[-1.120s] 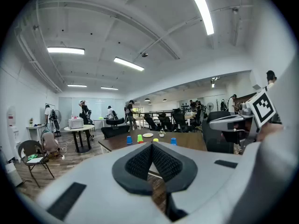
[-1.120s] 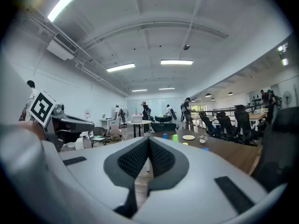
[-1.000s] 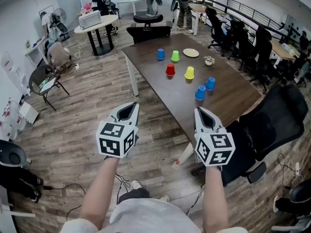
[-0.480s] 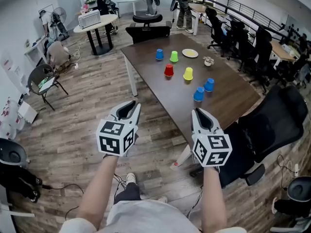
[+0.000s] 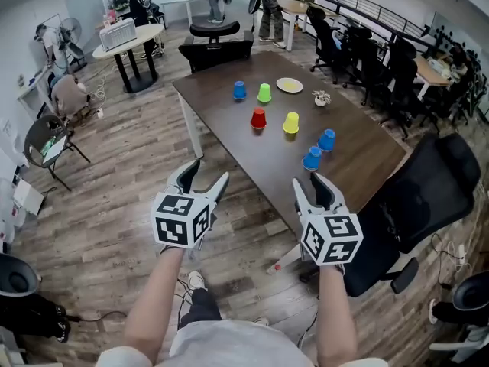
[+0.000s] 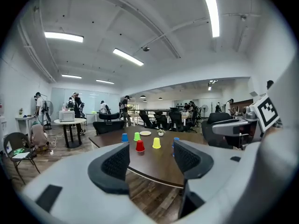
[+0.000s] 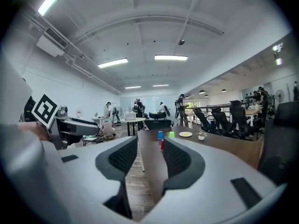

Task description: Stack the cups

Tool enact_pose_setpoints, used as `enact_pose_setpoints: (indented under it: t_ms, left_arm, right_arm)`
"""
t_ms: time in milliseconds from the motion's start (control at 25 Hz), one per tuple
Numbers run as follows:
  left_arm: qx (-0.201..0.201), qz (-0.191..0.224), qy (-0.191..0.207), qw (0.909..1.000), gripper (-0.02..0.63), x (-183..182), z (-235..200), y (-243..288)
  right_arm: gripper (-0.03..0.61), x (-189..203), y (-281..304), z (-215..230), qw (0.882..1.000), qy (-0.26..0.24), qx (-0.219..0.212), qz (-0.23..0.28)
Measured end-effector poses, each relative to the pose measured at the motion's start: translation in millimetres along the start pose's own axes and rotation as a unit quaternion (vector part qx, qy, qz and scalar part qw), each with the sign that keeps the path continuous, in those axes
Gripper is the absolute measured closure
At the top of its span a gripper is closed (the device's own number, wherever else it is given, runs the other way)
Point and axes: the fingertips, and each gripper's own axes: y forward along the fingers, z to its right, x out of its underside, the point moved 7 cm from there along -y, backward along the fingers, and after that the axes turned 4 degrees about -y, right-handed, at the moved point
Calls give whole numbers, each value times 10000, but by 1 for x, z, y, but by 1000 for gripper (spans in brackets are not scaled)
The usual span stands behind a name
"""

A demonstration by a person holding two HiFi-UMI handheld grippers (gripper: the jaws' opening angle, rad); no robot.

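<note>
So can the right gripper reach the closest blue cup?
Probably not yet: the right gripper is short of that blue cup, back near the table edge. Nothing blocks the way, and its jaws, just opening, are empty.

office with desks [image 5: 426, 69], swivel chairs [image 5: 428, 189]

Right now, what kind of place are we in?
Probably an open-plan office or shared lab space: a row of black office chairs at the right, a long dark table on wood flooring, and a round white table with people standing at the far end.
</note>
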Motion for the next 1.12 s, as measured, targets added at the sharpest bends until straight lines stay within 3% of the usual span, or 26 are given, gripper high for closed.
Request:
enact_pose_setpoints:
  t_ms: [320,480,800,1120]
  left_arm:
    - [824,-54,-142,9965,279,-18,-101,73]
    - [1177,-89,-268,9927,275,-32,-154,105]
    - [1424,27,36,9898,275,-56,-223,145]
    - [1566,-32,127,9876,275,-55,-233,196]
  right_arm:
    - [297,-16,88,-32,9971,214,729,-87]
    - [199,-26,126,-49,9923,435,1160,-33]
    - [192,-38,170,-70,9808,435,1898,-130]
    - [193,-28,199,-46,9715,364,2338,-118]
